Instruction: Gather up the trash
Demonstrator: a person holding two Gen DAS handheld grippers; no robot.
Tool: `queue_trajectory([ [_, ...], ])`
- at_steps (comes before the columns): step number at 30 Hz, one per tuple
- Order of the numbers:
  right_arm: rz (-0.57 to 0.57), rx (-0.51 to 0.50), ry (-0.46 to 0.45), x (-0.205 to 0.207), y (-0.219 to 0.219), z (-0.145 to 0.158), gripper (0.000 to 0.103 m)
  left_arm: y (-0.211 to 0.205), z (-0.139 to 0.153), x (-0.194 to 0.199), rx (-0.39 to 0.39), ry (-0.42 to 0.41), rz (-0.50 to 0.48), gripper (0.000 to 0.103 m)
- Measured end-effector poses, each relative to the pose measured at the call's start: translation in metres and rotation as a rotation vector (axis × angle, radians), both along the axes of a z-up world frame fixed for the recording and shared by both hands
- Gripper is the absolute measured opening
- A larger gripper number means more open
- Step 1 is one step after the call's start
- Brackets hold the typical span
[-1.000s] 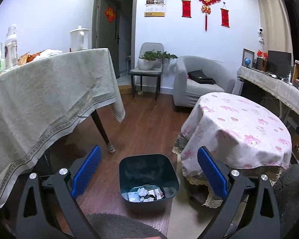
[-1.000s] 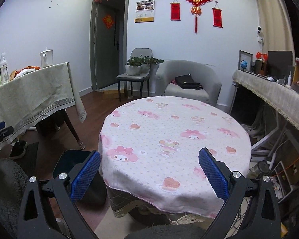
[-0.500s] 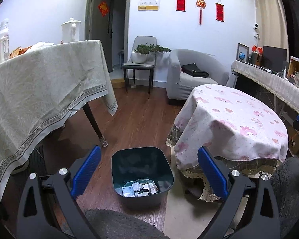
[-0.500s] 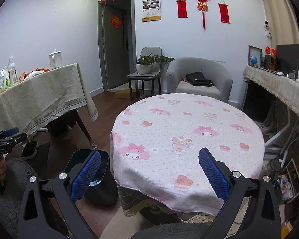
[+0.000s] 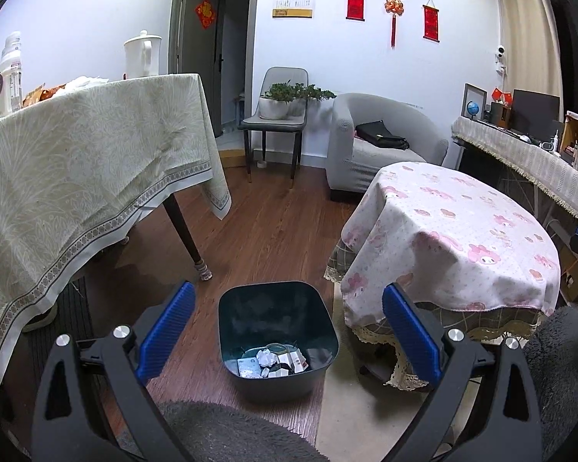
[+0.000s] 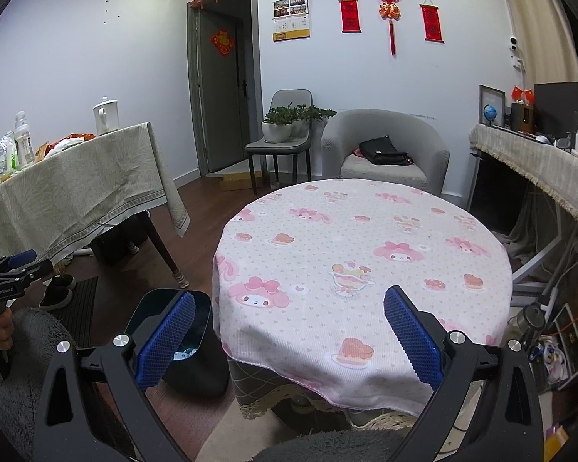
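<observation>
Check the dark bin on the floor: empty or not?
Not empty. The left wrist view shows the bin upright and lidless, with crumpled paper and small cartons covering only its bottom; most of it is unfilled.

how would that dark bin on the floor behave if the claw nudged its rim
The bin would probably slide easily: it looks like thin plastic on smooth wood floor. It is likely light, holding only a few crumpled papers. Its walls flare upward, so a rim push might tip it.
</observation>
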State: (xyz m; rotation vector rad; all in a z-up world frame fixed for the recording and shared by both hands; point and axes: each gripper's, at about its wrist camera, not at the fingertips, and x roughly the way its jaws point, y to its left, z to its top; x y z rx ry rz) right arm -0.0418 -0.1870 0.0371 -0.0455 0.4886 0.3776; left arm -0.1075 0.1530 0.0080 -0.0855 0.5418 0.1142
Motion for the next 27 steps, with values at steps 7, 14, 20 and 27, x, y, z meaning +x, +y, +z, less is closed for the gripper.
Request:
queue_trajectory([
  [7,0.000,-0.001,0.000,-0.0006,0.0004,-0.0001,0.100,0.0004,-0.0020,0.0001,0.003,0.005,-0.001,0.099],
  [14,0.000,0.000,0.001,-0.0005,0.0001,0.0002,0.100,0.0000,-0.0032,0.0000,0.003,0.007,-0.004,0.099],
  [20,0.000,-0.001,0.001,-0.0003,-0.0002,0.0005,0.100,-0.0004,-0.0036,0.0002,0.005,0.008,-0.006,0.099],
  [27,-0.001,0.001,0.002,-0.0009,-0.0008,-0.0003,0.100,-0.0007,-0.0035,0.0008,0.008,0.009,-0.008,0.099],
])
